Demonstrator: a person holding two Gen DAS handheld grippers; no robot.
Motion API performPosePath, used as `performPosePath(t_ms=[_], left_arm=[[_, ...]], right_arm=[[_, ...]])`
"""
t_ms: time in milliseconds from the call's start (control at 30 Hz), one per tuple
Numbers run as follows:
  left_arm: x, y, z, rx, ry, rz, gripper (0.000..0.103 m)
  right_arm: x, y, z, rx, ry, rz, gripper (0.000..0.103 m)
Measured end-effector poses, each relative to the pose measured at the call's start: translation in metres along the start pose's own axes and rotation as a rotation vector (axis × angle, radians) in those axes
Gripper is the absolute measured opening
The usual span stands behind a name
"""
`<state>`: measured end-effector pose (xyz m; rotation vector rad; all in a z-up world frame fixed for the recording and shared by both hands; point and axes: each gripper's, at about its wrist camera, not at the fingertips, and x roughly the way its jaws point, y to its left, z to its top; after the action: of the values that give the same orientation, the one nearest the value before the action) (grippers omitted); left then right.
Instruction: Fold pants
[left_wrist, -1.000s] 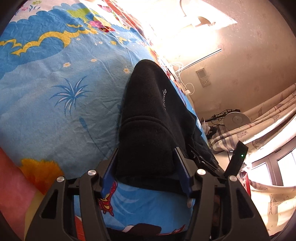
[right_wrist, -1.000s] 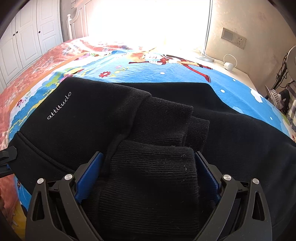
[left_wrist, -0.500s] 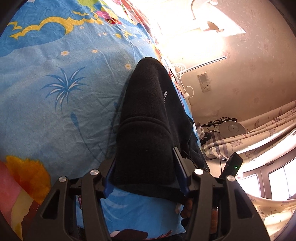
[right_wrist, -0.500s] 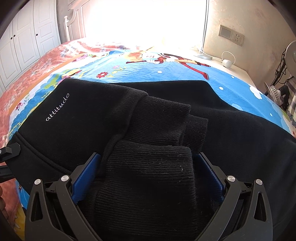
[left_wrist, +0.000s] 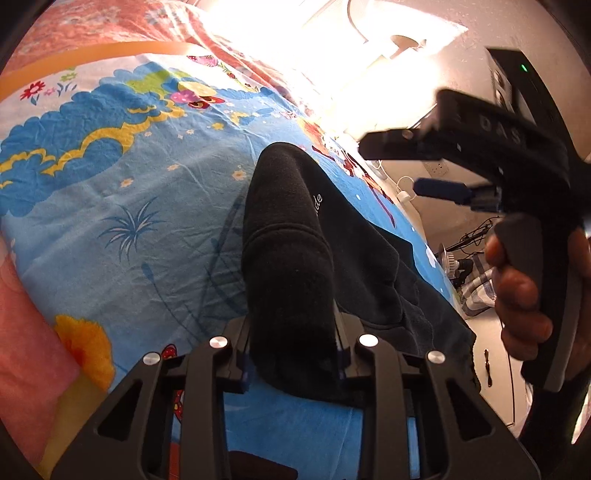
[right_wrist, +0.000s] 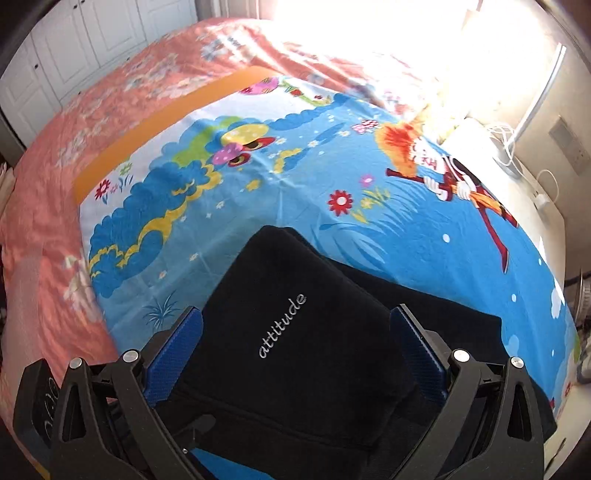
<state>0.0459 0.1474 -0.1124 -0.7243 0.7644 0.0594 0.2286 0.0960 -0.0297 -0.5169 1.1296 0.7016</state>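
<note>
Blown-out window glare (right_wrist: 399, 40) up top, fisheye-bent dark corners, blur at the edges.

The left gripper (left_wrist: 293, 354) has just been closing and now its jaws pinch the black cuff of the pants (left_wrist: 291, 258). The right gripper (right_wrist: 295, 347), wide open, no longer straddles the cuffs; it is now above the part with the word "attitude".
</note>
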Motion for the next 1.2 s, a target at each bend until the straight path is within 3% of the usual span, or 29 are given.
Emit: performPosePath(t_ms=[133, 300, 433, 500, 533, 600, 667, 733, 767, 800, 833, 867, 1033, 1067, 1100, 1133, 1200], left_arm=[[-0.005, -0.015, -0.001, 0.048, -0.021, 0.056, 0.03], [-0.011, -0.03, -0.003, 0.103, -0.046, 0.1, 0.03], [-0.018, -0.046, -0.008, 0.144, -0.074, 0.134, 0.03], [-0.019, -0.054, -0.01, 0.163, -0.089, 0.144, 0.03], [-0.021, -0.059, -0.012, 0.174, -0.097, 0.148, 0.029], [-0.024, -0.063, -0.012, 0.176, -0.106, 0.144, 0.029], [-0.025, -0.063, -0.012, 0.165, -0.115, 0.132, 0.029], [-0.028, -0.057, -0.013, 0.124, -0.128, 0.105, 0.035], [-0.028, -0.051, -0.013, 0.09, -0.141, 0.094, 0.05], [-0.03, -0.048, -0.016, 0.07, -0.159, 0.108, 0.073], [-0.029, -0.047, -0.02, 0.07, -0.174, 0.132, 0.08], [-0.025, -0.046, -0.024, 0.07, -0.167, 0.147, 0.081], [0.007, -0.049, -0.033, 0.017, -0.118, 0.137, 0.08], [0.009, -0.054, -0.031, 0.024, -0.12, 0.12, 0.071], [0.011, -0.061, -0.03, 0.047, -0.124, 0.104, 0.052], [0.009, -0.072, -0.029, 0.09, -0.13, 0.094, 0.04], [0.0, -0.094, -0.027, 0.162, -0.167, 0.105, 0.033]], right_arm=[[0.035, 0.033, 0.025, -0.133, 0.126, -0.04, 0.098], [0.075, 0.038, 0.027, -0.137, 0.274, -0.062, 0.096], [0.083, 0.042, 0.025, -0.149, 0.301, -0.101, 0.095], [0.083, 0.046, 0.022, -0.187, 0.295, -0.152, 0.069], [0.082, 0.048, 0.02, -0.206, 0.287, -0.17, 0.066], [0.078, 0.046, 0.018, -0.213, 0.273, -0.131, 0.046], [0.073, 0.037, 0.02, -0.18, 0.265, -0.095, 0.038], [0.065, 0.029, 0.022, -0.157, 0.254, -0.063, 0.032], [0.061, 0.025, 0.023, -0.146, 0.249, -0.052, 0.03], [0.058, 0.02, 0.024, -0.132, 0.245, -0.037, 0.029], [0.054, 0.016, 0.024, -0.119, 0.24, -0.016, 0.028], [0.05, 0.013, 0.024, -0.108, 0.232, 0.001, 0.028], [0.023, -0.018, 0.024, -0.009, 0.18, 0.122, 0.028], [0.015, -0.026, 0.023, 0.013, 0.165, 0.149, 0.027], [0.006, -0.036, 0.021, 0.036, 0.148, 0.174, 0.027], [-0.004, -0.047, 0.019, 0.058, 0.127, 0.196, 0.027], [-0.028, -0.07, 0.012, 0.101, 0.076, 0.231, 0.026]])
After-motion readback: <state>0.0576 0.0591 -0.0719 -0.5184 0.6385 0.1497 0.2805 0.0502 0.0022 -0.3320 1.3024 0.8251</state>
